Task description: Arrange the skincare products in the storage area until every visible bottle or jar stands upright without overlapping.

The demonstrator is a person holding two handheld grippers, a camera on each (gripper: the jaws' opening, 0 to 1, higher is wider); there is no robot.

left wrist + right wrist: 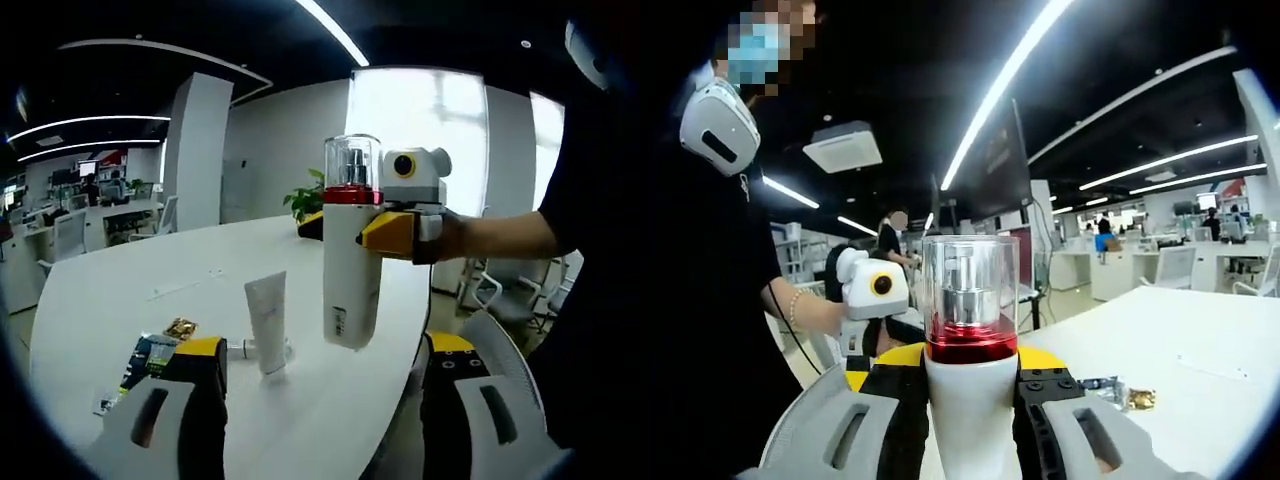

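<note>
Left gripper view – tube upright on table, own jaws released; right jaws clamp pump bottle.

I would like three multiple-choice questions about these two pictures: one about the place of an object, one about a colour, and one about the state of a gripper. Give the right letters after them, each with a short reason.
1. Where is the white tube?
A. standing on the white table
B. held in the left gripper
C. lying on a chair

2. What colour is the band under the clear cap of the pump bottle?
A. green
B. red
C. blue

3. What is the state of the right gripper?
A. open and empty
B. shut on the white tube
C. shut on the pump bottle

Answers:
1 A: the left gripper view shows the tube upright on the white table, ahead of the open left gripper.
2 B: both views show a red ring below the clear cap.
3 C: the right gripper view shows its jaws pressed on the bottle's white body, lifted off the table.
</note>
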